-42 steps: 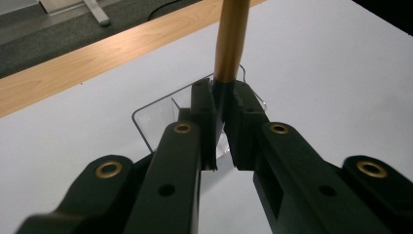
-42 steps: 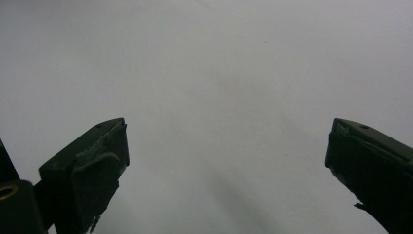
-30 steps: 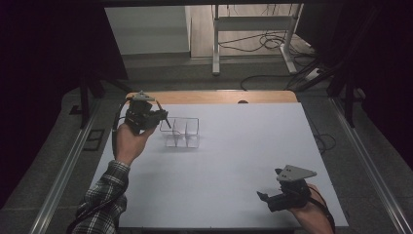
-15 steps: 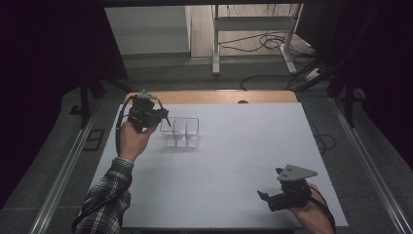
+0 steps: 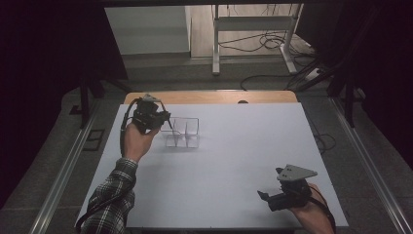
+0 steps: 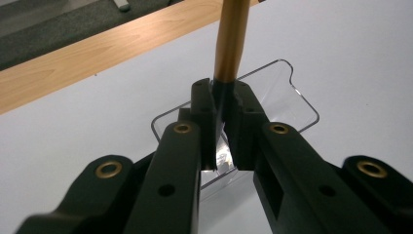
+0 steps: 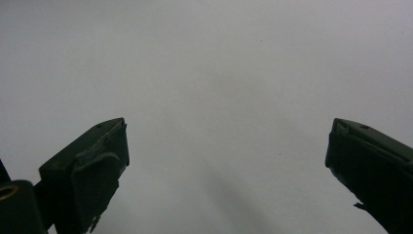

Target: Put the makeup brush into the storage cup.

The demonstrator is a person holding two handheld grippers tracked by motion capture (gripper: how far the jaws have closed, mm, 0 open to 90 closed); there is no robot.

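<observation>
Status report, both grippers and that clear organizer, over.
Left gripper shut on gold stick above clear organizer. Right gripper open, empty, over bare white table. Nothing in the way.

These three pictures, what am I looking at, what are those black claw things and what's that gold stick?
A person sits at a white table with a hand-held tool in each hand; each tool ends in a two-jaw gripper.

The high view is taken from above the table. The other two come from small cameras riding on each gripper, looking along its black jaws.

The left gripper is shut on a gold-coloured stick, possibly a pen or brush handle, and holds it over a clear plastic organizer with compartments, which stands near the table's far left. The right gripper is open and holds nothing, near the table's front right corner.
</observation>
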